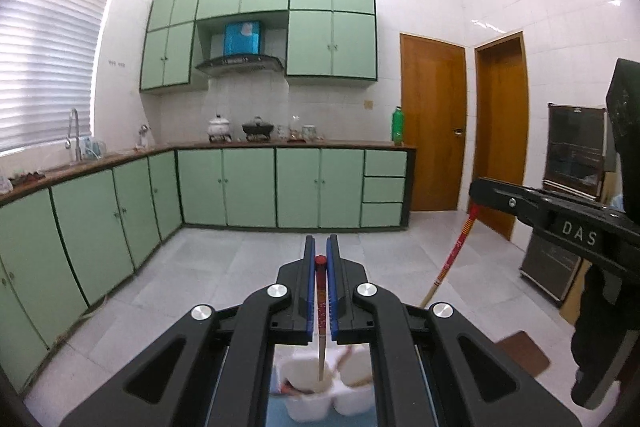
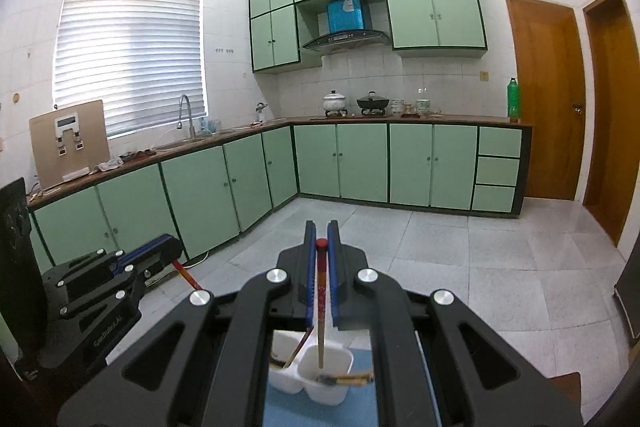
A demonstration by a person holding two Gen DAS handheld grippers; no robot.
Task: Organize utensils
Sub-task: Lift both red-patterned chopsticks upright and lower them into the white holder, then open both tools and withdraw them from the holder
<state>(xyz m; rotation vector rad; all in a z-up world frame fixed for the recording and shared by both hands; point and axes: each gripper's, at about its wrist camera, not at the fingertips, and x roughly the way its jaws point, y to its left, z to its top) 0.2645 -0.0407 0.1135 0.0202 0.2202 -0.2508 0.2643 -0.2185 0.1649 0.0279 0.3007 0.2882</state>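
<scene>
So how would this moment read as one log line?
left claw: shut on red-topped wooden chopstick | right claw: same | white plastic holder below

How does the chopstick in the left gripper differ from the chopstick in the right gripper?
No clear difference in look shows. The left gripper holds its chopstick over one white holder compartment; the right gripper holds its chopstick over another. Both are red-topped, hang tip down, and are clamped near the top.
</scene>
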